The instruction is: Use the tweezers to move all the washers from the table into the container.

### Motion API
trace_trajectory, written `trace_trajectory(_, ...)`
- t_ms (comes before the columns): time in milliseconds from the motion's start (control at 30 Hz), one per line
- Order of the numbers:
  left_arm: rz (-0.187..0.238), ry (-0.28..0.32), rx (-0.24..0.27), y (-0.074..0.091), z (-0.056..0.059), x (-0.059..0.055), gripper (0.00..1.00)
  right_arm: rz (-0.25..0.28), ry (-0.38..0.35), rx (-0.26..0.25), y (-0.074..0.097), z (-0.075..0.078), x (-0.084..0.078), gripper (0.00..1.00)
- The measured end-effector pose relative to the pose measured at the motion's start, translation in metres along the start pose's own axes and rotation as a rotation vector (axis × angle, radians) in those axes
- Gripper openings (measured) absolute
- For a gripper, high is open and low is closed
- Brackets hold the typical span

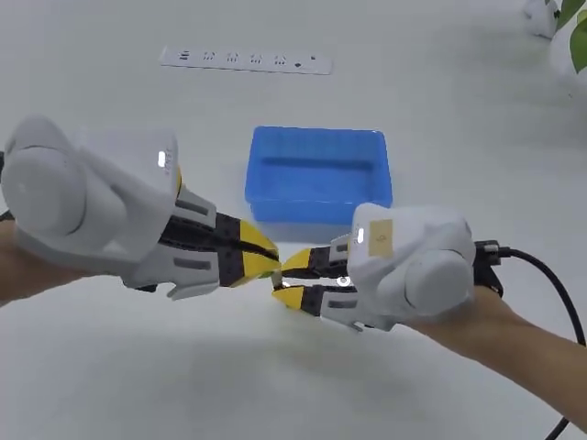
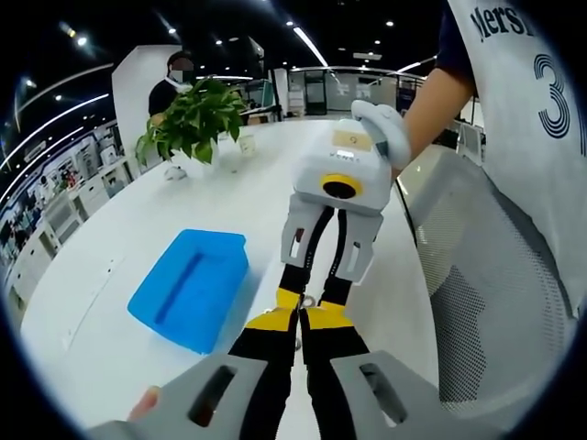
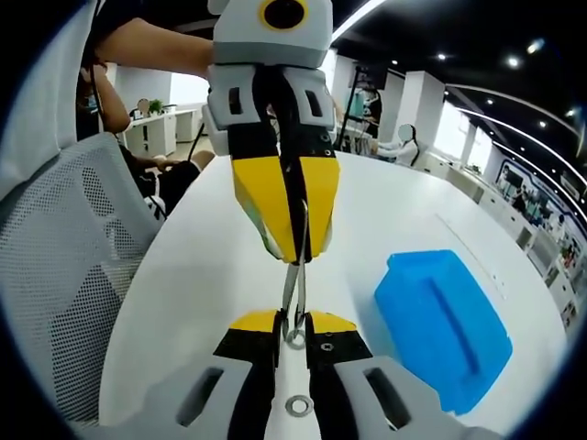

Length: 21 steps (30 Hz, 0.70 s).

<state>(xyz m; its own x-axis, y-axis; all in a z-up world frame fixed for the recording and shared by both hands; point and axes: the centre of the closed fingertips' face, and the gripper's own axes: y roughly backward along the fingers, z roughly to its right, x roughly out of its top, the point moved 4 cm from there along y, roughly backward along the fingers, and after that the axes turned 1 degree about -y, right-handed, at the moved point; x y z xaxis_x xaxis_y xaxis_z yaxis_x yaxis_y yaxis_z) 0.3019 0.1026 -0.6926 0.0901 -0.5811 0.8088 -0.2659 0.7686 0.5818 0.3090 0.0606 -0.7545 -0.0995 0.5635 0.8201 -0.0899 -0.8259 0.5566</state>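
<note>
Left claw [image 3: 293,252] clenches the tweezers [image 3: 294,289] steady while right claw [image 3: 303,323] pinches their tips, apparently to nip a washer [image 3: 295,338].

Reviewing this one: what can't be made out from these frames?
Right gripper view: whether the tweezers actually pinch the washer; the tips are too small.
Same view: whether the right gripper presses the tweezers or stands apart.
Head view: the left gripper covers the tweezers' handle.
Blue container: any washers inside are too small to tell.
</note>
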Motion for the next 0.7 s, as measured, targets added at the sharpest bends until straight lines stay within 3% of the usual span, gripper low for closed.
trace_trajectory(433, 0.000, 0.010, -0.001, 0.0004, 0.0004, -0.0008, 0.06, -0.018, -0.002, -0.001, 0.0012, -0.0015, -0.0062, 0.11)
trace_trajectory(567, -0.001, 0.017, -0.004, 0.0013, 0.0006, -0.0017, 0.06, 0.029, -0.051, 0.007, 0.0023, 0.0007, -0.0004, 0.12)
trace_trajectory(700, 0.000, 0.015, -0.007, 0.0001, 0.0002, -0.0008, 0.06, 0.018, -0.017, 0.024, 0.0014, 0.0009, -0.0004, 0.12)
